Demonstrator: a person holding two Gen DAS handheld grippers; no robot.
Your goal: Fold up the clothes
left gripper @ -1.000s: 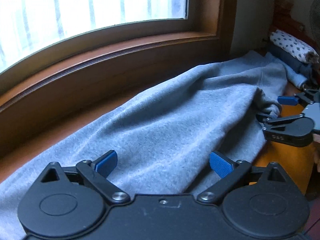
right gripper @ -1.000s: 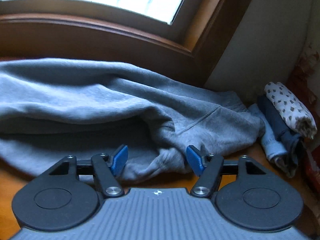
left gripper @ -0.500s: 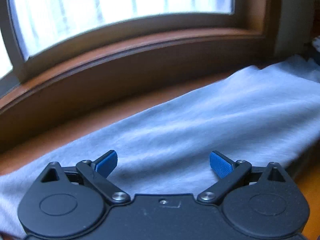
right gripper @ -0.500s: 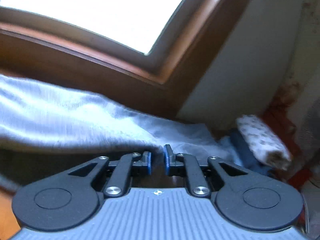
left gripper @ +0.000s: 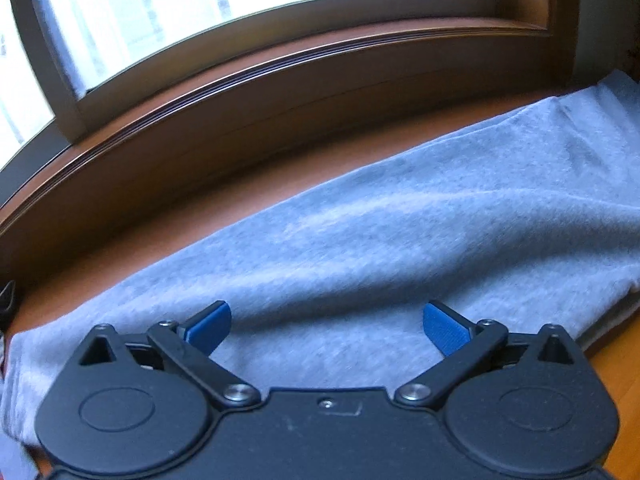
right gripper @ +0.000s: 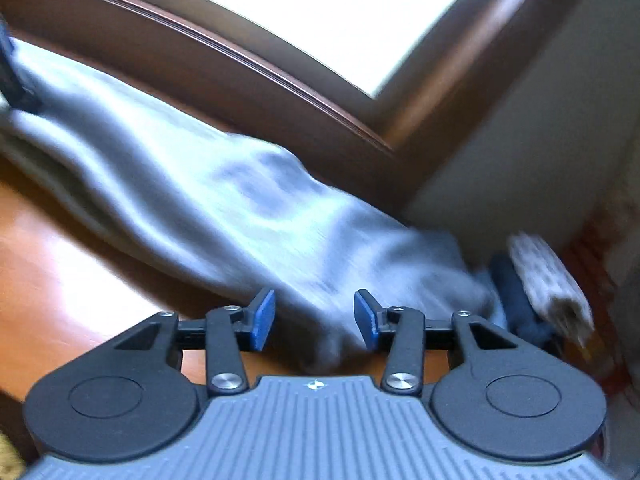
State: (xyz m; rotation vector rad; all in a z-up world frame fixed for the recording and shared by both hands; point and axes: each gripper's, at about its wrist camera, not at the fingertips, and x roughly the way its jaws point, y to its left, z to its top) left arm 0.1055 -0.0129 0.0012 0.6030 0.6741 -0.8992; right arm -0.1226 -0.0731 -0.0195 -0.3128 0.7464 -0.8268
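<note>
grey sweatshirt (left gripper: 400, 240) lies spread on the wooden surface (right gripper: 60, 264) under the window frame (left gripper: 280, 80), long axis running left-right along the sill, one layer already doubled over, so first fold looks done. in the right wrist view the same garment (right gripper: 224, 200) runs from far left down to a bunched corner right at the right gripper (right gripper: 315, 316). the cloth tip sits between the blue pads but the pads don't press it; jaws have just been opening, so the corner reads as let go, not held. left gripper (left gripper: 326, 322) hovers over the near edge with jaws wide apart and nothing between the pads, only fabric under them. right gripper is the nearer one to the bunched end; left is nearer the flat middle and left end. folded pile (right gripper: 548, 276) of patterned and dark clothes sits just beside the garment's right end, against the wall.

vs a second ago: right gripper was open in front of the bunched corner, then pinched shut, now parted again; garment looks flatter and pulled straighter. left view has swung left, and the pile and right gripper have dropped out of it. right view blurred.
</note>
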